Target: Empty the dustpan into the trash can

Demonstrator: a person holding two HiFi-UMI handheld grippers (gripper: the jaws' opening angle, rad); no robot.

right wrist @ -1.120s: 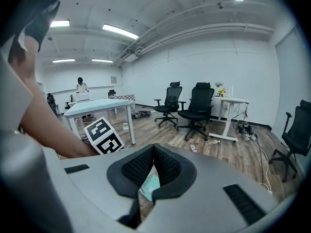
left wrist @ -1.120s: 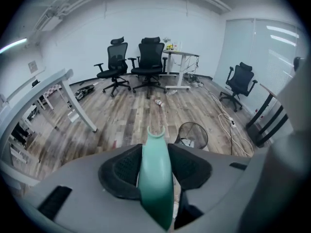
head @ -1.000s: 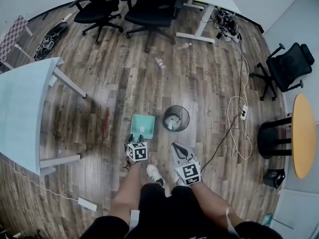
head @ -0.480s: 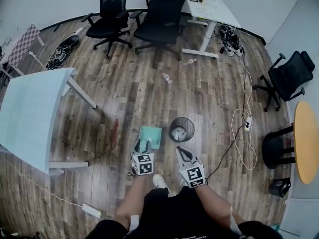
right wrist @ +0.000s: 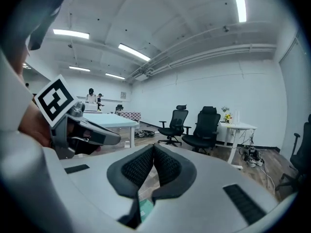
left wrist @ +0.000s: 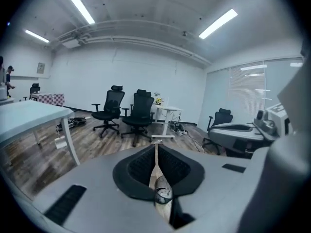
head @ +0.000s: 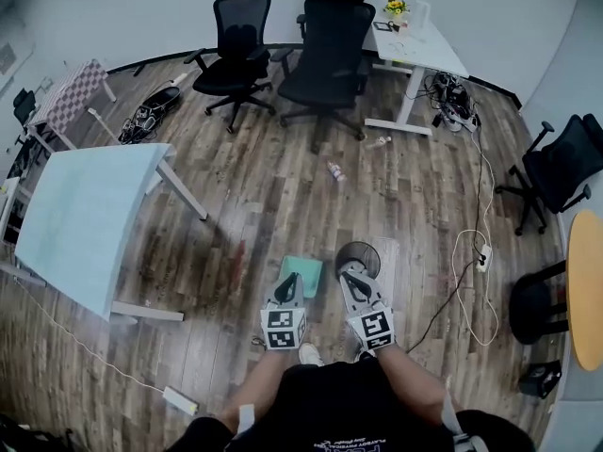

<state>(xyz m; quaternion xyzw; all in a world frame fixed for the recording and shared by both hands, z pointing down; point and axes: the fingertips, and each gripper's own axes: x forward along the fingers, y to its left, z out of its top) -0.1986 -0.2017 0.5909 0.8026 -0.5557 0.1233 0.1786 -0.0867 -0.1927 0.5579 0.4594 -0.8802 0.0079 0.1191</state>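
The teal dustpan (head: 301,273) lies flat on the wood floor, just left of the black mesh trash can (head: 359,255). My left gripper (head: 287,290) hangs above the pan's near end; its jaws have just been closing and now stand shut with nothing between them. In the left gripper view (left wrist: 155,147) the trash can (left wrist: 163,194) shows far below through the slit. My right gripper (head: 353,281) hovers over the can's near rim, also shut and empty. A sliver of the dustpan (right wrist: 146,208) shows under the jaws in the right gripper view (right wrist: 153,149).
A pale blue table (head: 85,215) stands at the left. Two black office chairs (head: 240,55) (head: 330,45) and a white desk (head: 415,45) are at the back. A bottle (head: 334,170) and cables (head: 476,262) lie on the floor. A stool (head: 532,304) and a yellow round table (head: 589,290) stand at the right.
Both grippers have risen from near the floor, and the head view has pulled up with them. The left gripper has come off the dustpan's handle; the pan stays on the floor.
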